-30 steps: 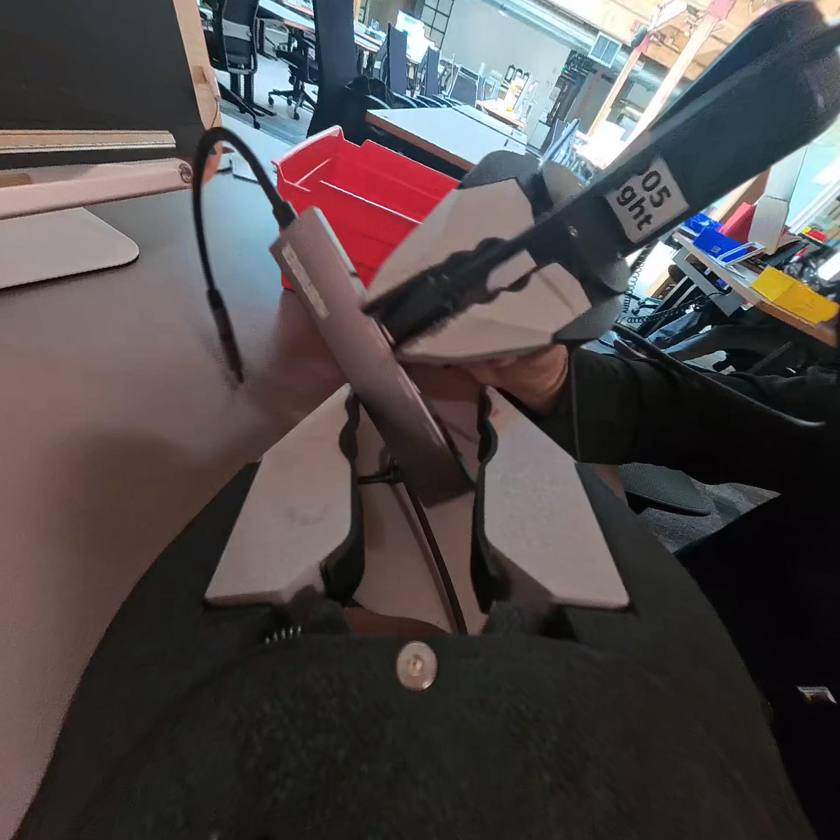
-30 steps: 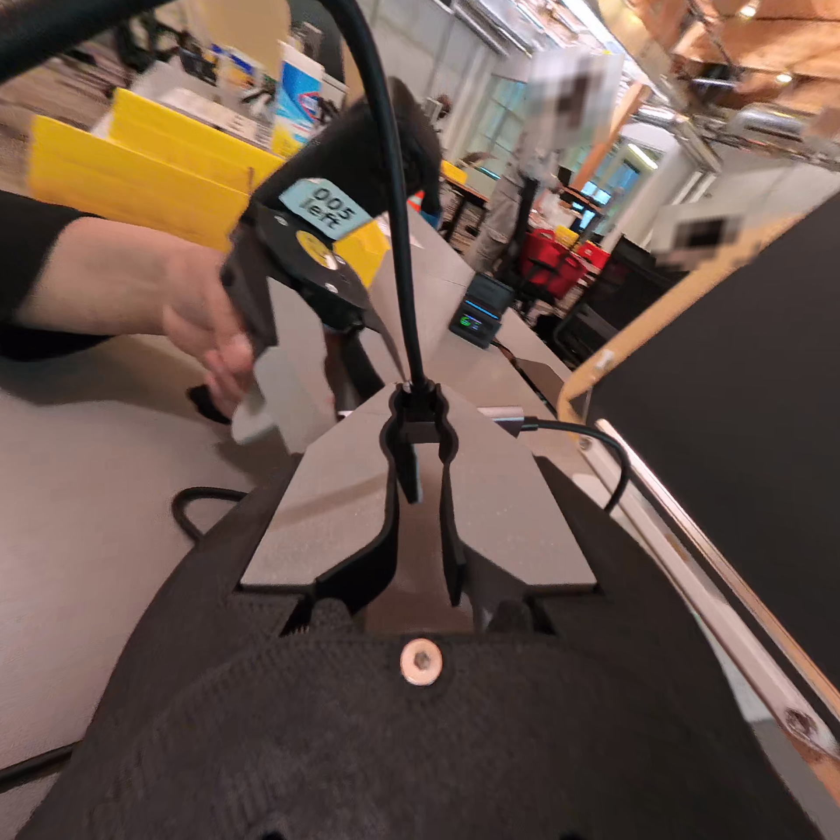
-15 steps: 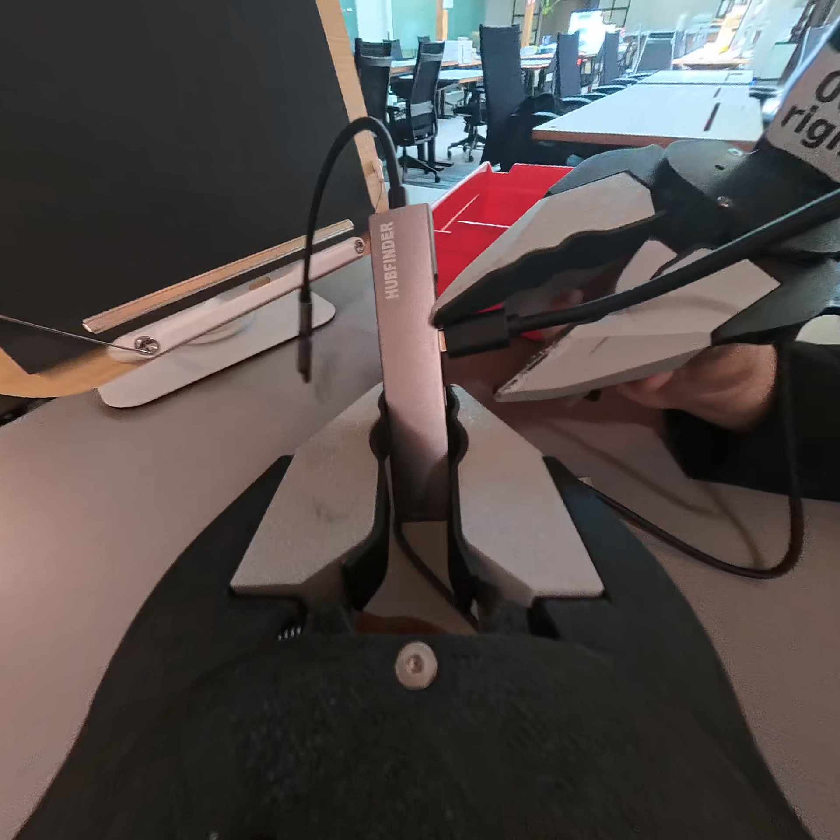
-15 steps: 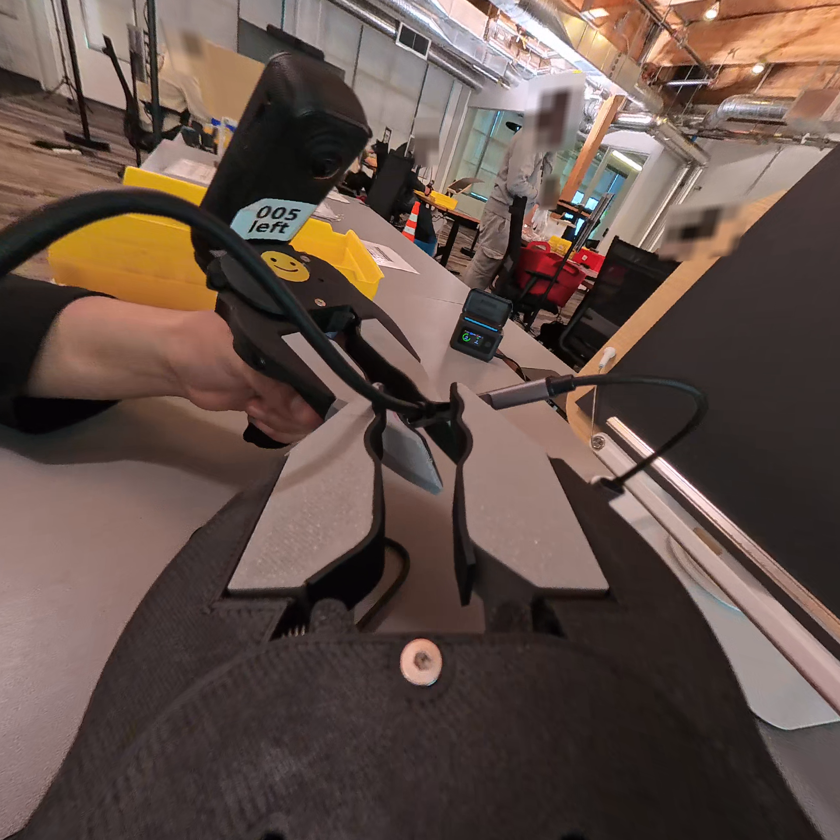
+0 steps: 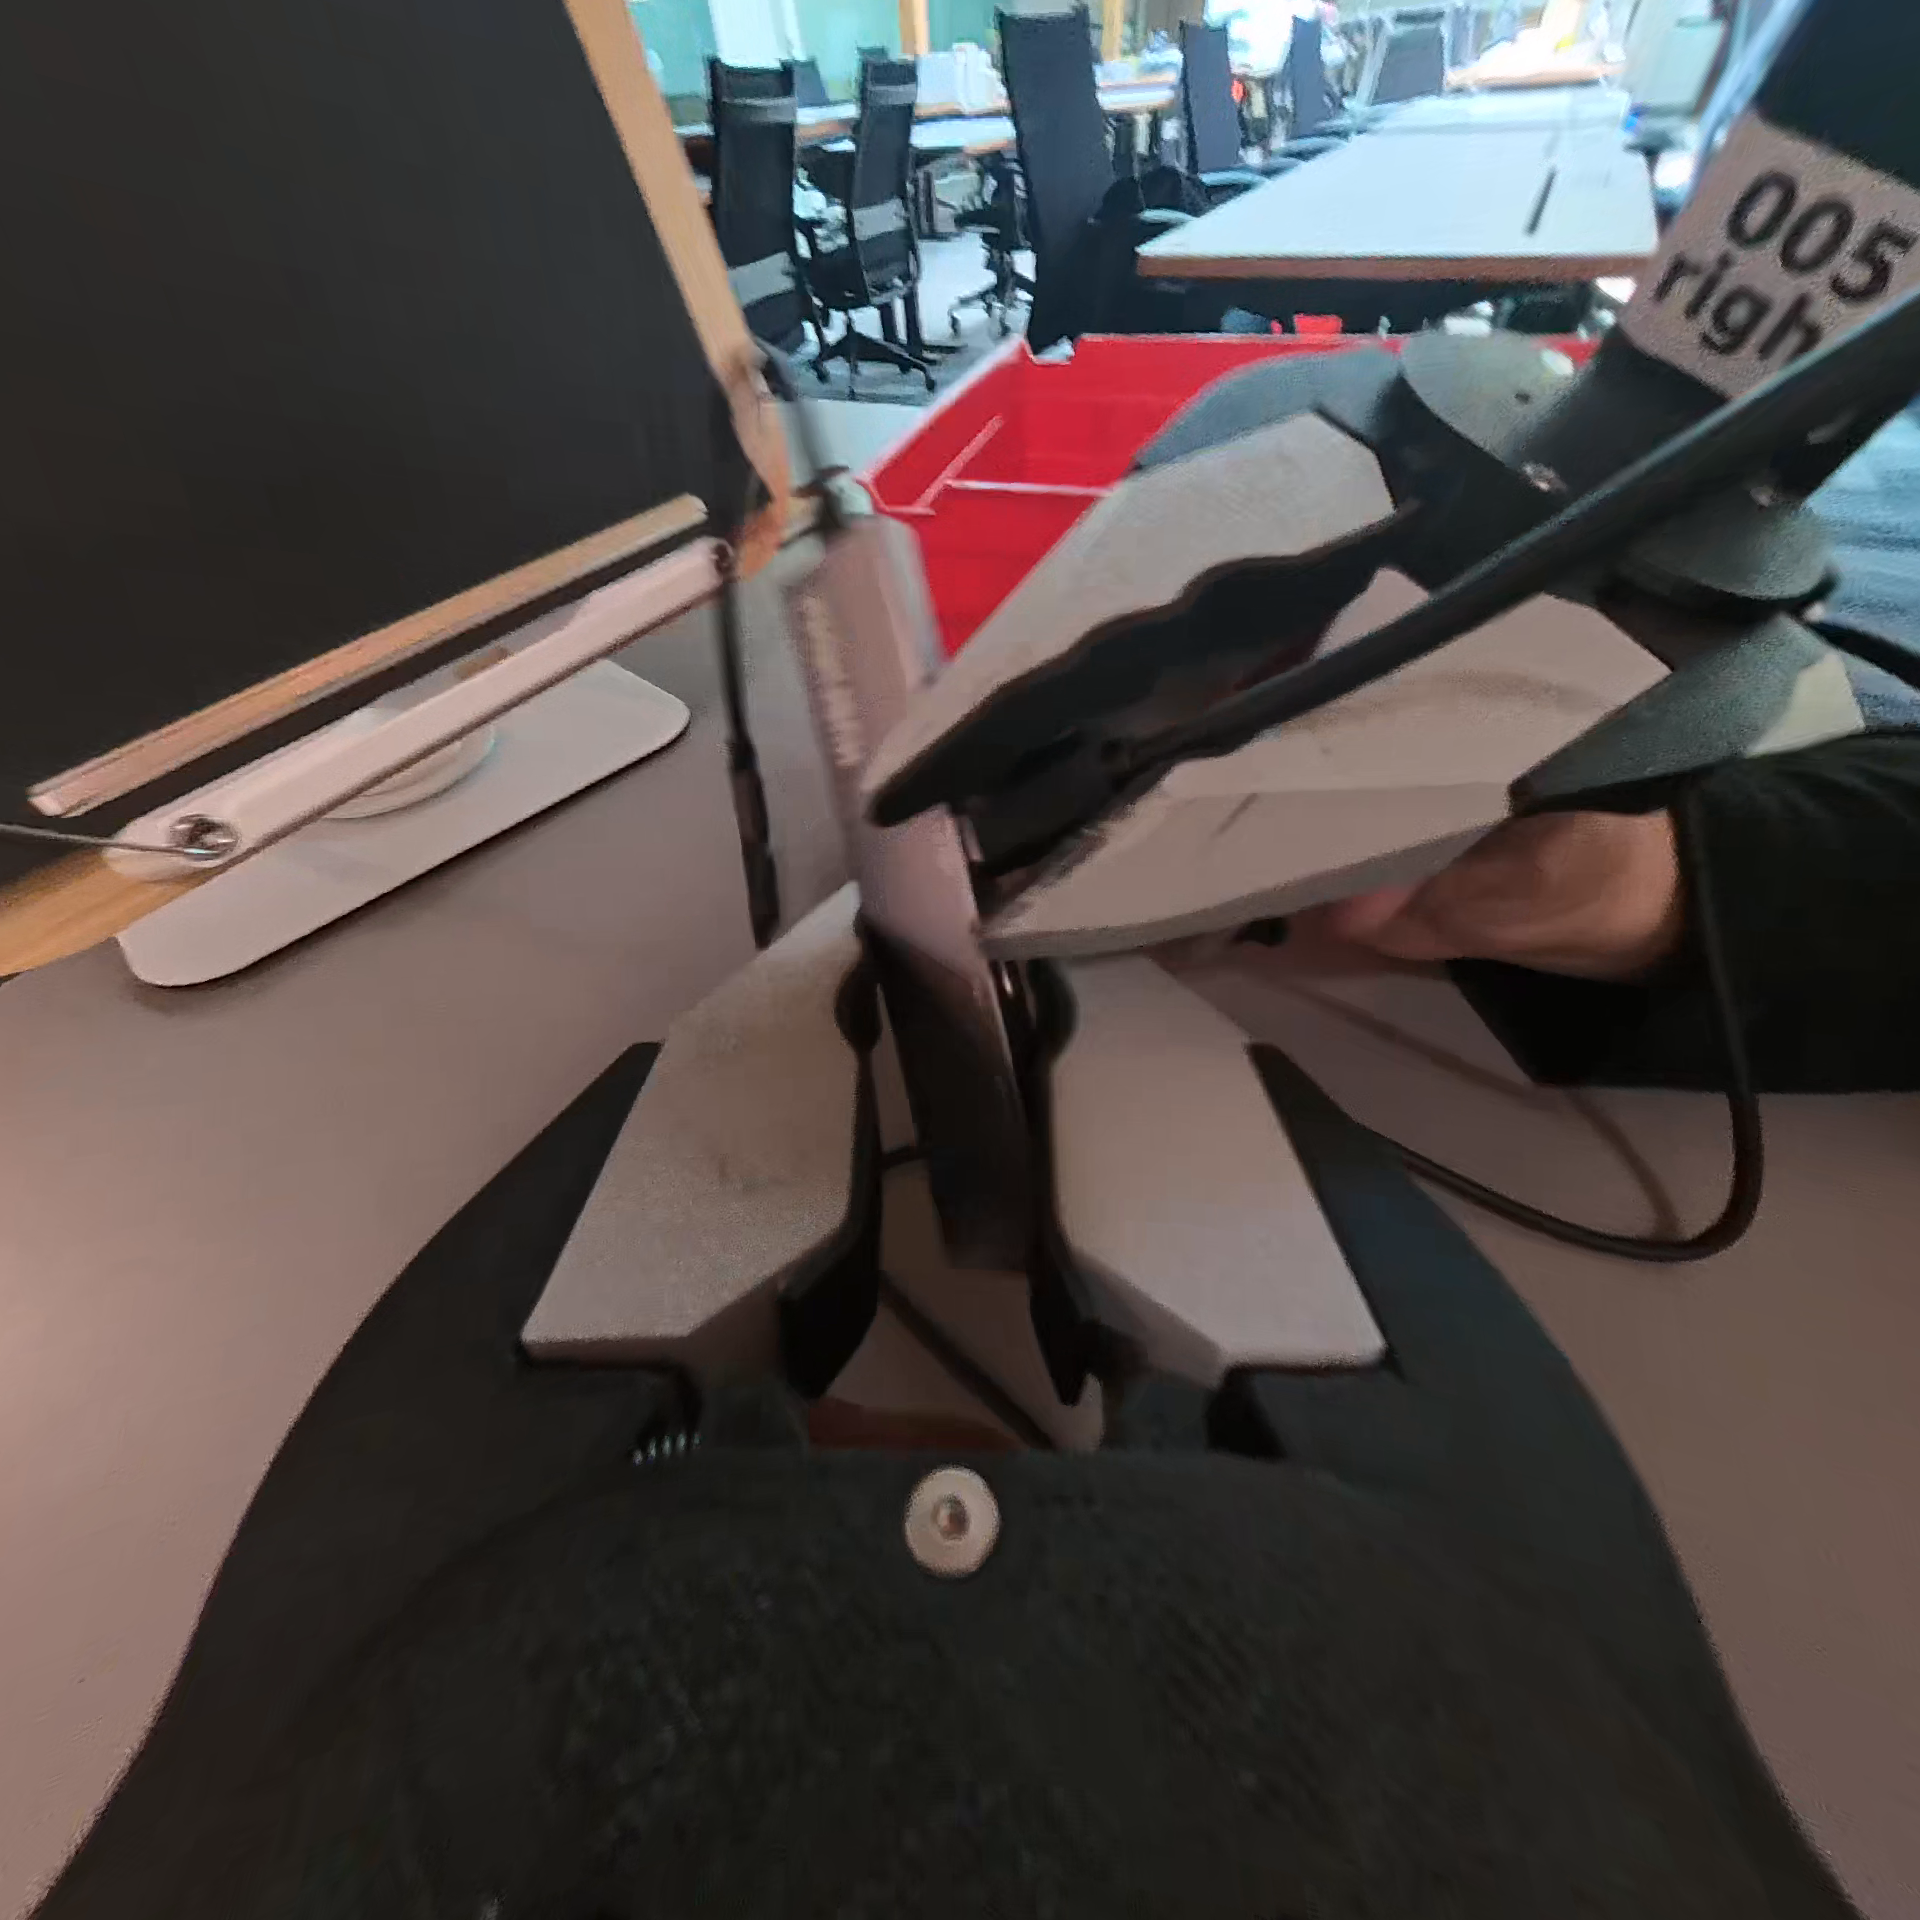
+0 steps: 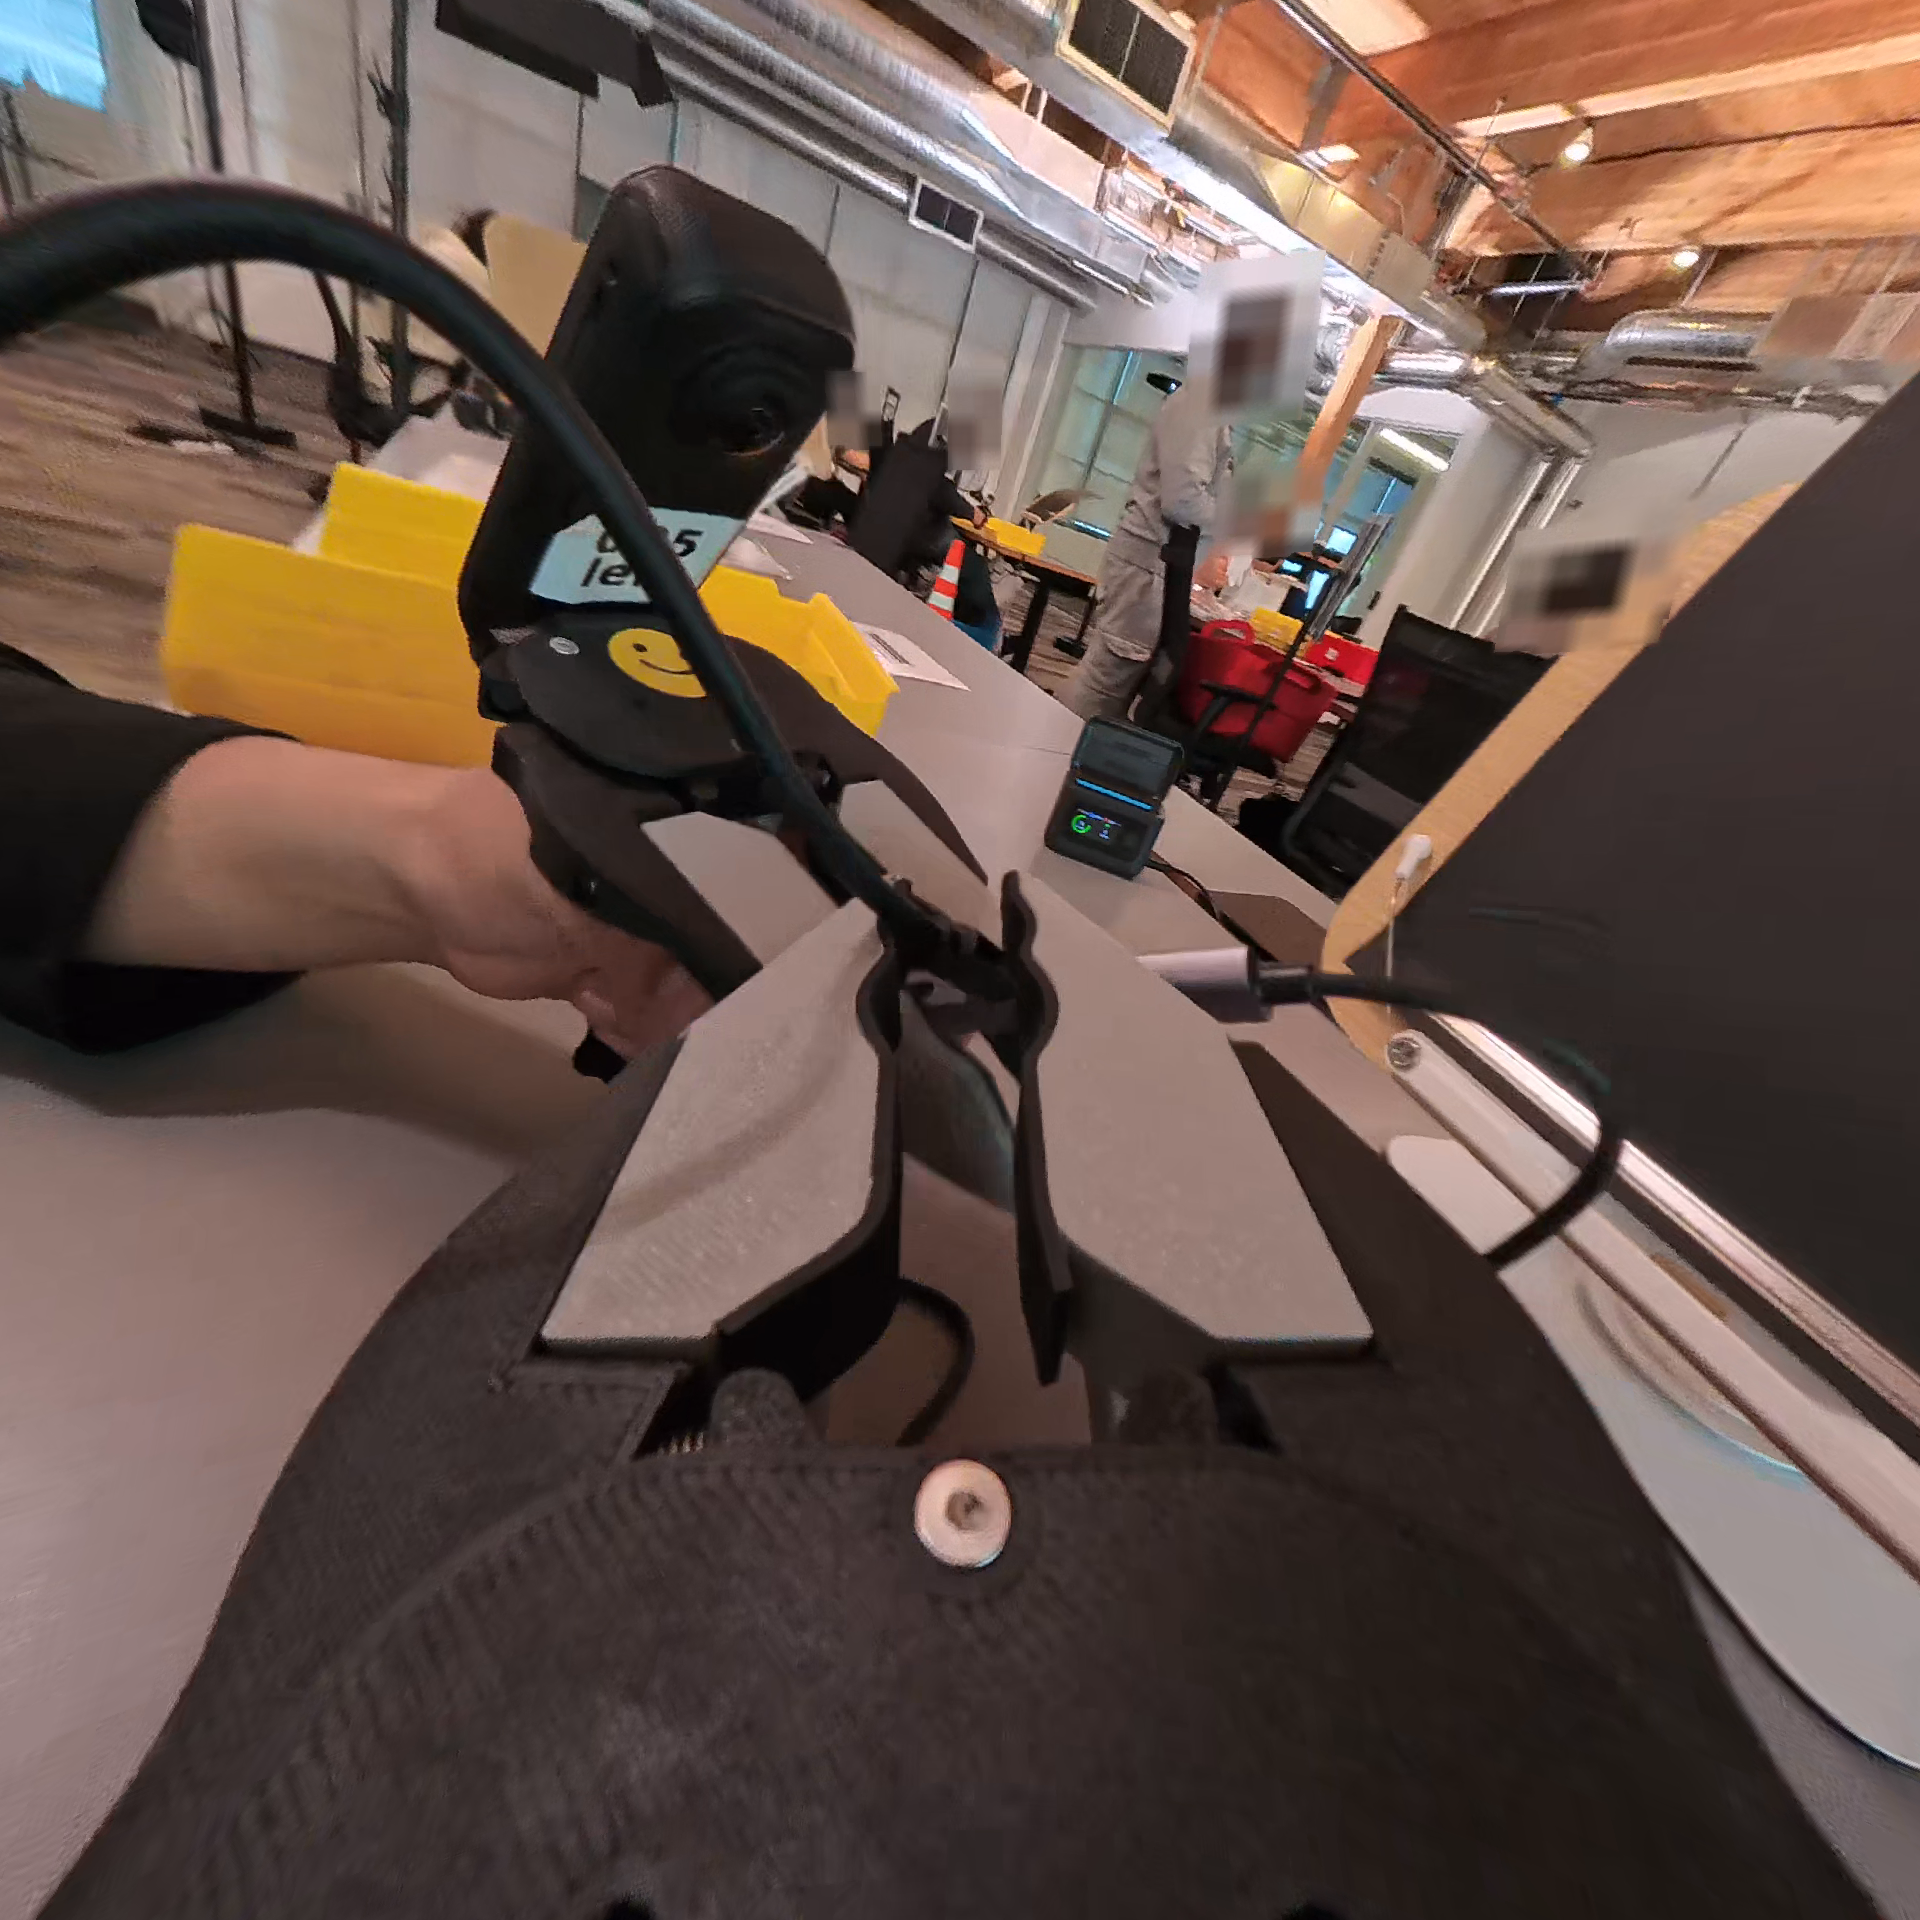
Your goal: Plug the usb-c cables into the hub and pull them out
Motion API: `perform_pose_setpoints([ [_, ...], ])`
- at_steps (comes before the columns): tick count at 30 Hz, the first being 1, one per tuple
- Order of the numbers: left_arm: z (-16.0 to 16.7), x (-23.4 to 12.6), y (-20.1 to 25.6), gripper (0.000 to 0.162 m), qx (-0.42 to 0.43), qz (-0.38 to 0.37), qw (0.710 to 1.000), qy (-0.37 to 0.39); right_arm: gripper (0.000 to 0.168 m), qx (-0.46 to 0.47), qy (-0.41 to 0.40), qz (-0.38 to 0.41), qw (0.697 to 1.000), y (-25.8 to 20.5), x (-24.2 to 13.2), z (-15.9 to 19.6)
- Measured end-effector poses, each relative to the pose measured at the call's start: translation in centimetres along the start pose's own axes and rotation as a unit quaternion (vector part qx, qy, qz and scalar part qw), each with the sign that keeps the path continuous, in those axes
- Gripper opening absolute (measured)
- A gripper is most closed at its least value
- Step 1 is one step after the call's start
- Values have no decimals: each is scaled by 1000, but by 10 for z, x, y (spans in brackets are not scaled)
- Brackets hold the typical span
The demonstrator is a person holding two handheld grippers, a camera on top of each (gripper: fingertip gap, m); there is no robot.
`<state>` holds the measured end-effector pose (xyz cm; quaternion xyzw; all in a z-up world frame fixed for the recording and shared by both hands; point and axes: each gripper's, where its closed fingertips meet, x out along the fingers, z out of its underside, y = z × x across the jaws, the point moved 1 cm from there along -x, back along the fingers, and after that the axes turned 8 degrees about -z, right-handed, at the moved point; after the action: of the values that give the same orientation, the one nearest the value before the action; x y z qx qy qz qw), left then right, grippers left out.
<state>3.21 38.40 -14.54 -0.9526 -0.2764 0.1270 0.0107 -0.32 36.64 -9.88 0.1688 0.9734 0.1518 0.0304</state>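
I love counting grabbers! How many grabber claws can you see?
2. The left gripper is closed on the hub. The right gripper is closed on the black cable at its plug end, right against the hub's side. None seem hidden.

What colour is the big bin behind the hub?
Red. The bin shows best in the left wrist view, just behind the hub.

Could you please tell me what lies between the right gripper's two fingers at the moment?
The black USB-C cable's plug is pinched between the right gripper fingers, right up against the grey hub held by the left gripper; the right wrist view shows it.
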Motion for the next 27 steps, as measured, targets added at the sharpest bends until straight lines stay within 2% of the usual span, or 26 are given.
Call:
perform_pose_setpoints([
  [1, -4, -3, -4, 19, -9, -5, 1000, 12, 14, 13, 5, -7, 1000, 0, 0, -1],
  [5, 2, 0, -17, 18, 16, -61, 998, -6, 13, 64, -22, -3, 998, 8, 4, 9],
  [7, 4, 5, -17, 18, -24, -58, 998, -8, 12, 79, -28, 12, 996, 13, 3, 12],
  [14, 6, 8, -30, 18, -35, -93, 995, -10, 10, 24, -82, 87, 993, 22, 5, 18],
  [23, 0, 6, -30, 18, -22, -100, 995, 4, 10, 12, -78, 84, 993, 21, 4, 13],
  [25, -5, 3, -32, 16, 38, -123, 991, 24, 10, 14, -60, 69, 996, 19, 5, 10],
  [27, -4, -1, -40, 15, 157, -193, 968, 22, 11, 27, -59, 69, 996, 18, 8, 14],
])
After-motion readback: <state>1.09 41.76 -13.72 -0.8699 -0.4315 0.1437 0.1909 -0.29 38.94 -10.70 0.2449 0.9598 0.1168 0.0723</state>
